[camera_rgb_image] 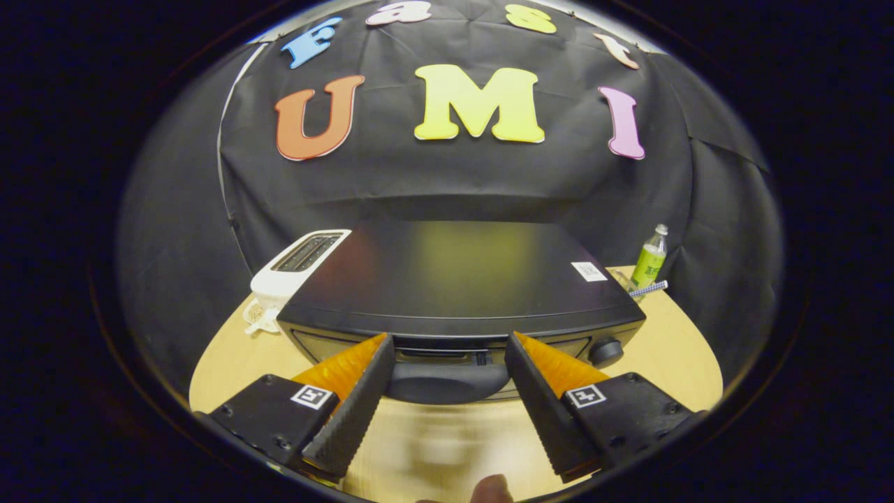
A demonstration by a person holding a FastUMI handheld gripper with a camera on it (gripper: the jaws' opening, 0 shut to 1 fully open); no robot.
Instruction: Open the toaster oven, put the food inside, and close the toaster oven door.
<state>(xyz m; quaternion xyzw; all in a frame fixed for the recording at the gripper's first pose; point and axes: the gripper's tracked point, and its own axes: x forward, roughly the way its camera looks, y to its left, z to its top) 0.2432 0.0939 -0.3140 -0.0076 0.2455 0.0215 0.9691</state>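
A black toaster oven [454, 276] stands on the wooden table just ahead of my fingers, seen from above its flat top. Its door is closed, and the dark curved door handle [447, 381] sticks out at the front. My gripper [448, 346] is open, its two orange-backed black fingers [363, 391] reaching to either side of the handle at the top of the door, not pressing on it. A round knob [605, 349] sits at the oven's front right corner. The food is hidden from me.
A white slot toaster [297, 269] stands close against the oven's left rear side. A green bottle [649, 260] and a striped stick [648, 288] stand behind the oven at its right. Light wooden tabletop [670, 349] lies around the oven. A fingertip [492, 489] shows below the fingers.
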